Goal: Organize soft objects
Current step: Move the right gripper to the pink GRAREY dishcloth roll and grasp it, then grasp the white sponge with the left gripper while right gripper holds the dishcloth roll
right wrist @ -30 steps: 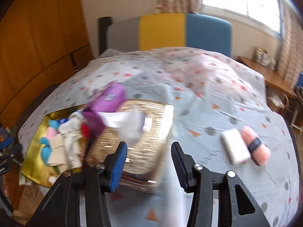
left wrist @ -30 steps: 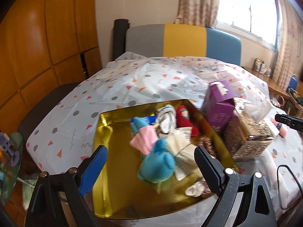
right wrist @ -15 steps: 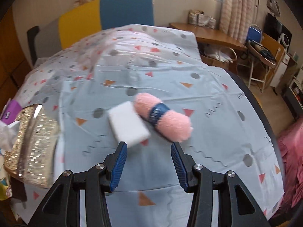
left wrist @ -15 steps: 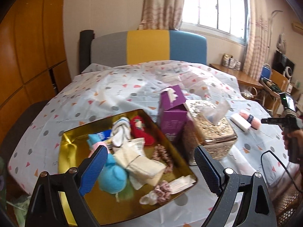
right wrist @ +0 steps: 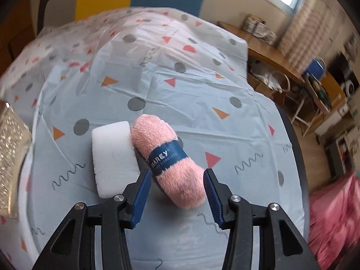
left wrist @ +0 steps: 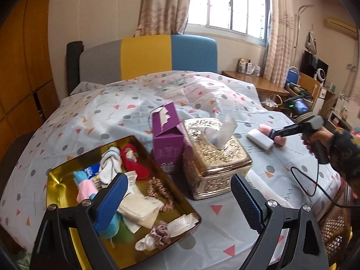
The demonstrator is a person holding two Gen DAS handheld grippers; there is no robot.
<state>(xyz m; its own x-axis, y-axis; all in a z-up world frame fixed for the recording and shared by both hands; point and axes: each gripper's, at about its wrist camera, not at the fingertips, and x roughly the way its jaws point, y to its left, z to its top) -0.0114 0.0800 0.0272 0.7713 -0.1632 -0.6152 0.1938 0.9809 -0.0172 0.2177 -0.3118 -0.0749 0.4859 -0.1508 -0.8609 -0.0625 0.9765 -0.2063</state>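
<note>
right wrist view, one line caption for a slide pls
Open right gripper straddles the near end of a pink yarn skein lying against a white sponge.

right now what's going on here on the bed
A person is tidying soft things on the bed. The right gripper has its jaws open around the near end of the pink yarn skein, which lies against a white sponge. The left gripper hovers open above the gold tray already holding socks and scrunchies.

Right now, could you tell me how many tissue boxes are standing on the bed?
2. The purple tissue box stands just right of the gold tray, and the ornate gold tissue box sits against its right side. None seems hidden.
</note>
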